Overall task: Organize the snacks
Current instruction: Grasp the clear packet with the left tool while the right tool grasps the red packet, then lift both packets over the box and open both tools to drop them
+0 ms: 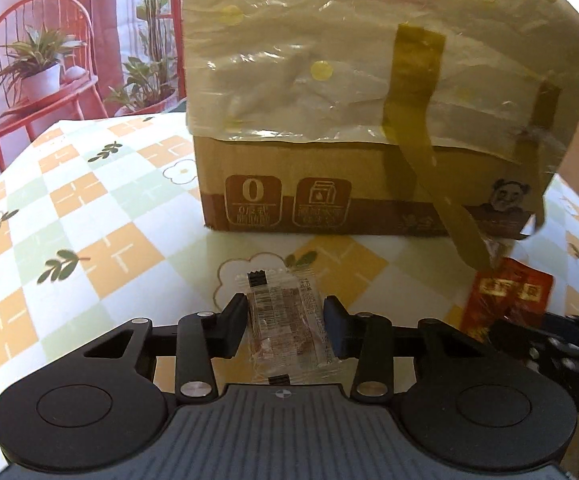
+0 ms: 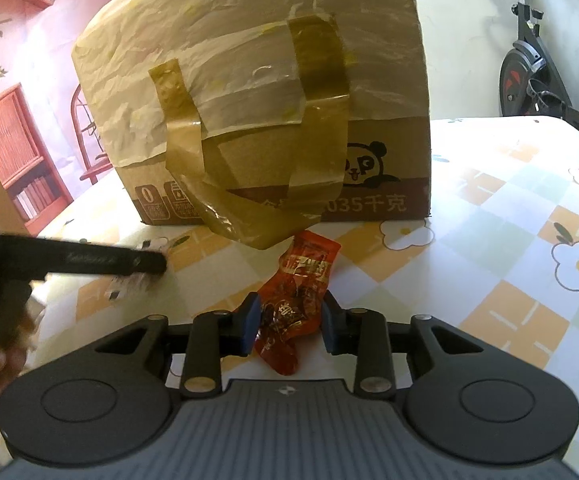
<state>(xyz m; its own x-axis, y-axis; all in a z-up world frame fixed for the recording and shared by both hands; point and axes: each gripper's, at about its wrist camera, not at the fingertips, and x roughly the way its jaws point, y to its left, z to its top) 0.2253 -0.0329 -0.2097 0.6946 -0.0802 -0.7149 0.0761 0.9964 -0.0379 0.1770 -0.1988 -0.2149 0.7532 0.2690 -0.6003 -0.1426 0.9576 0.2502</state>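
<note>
A clear-wrapped snack packet (image 1: 285,320) lies on the checked tablecloth between the fingers of my left gripper (image 1: 285,326); the jaws stand at its sides, closed against it. A red snack packet (image 2: 293,300) lies between the fingers of my right gripper (image 2: 289,326), pinched at its lower part. The red packet also shows at the right of the left wrist view (image 1: 505,300). My left gripper shows as a dark bar at the left of the right wrist view (image 2: 101,264).
A cardboard box (image 1: 369,196) wrapped in plastic film with loose brown tape (image 2: 249,220) stands just beyond both packets. The tablecloth (image 2: 509,208) extends to the right. Red chairs with plants (image 1: 37,76) stand behind the table, and an exercise bike (image 2: 529,68) at far right.
</note>
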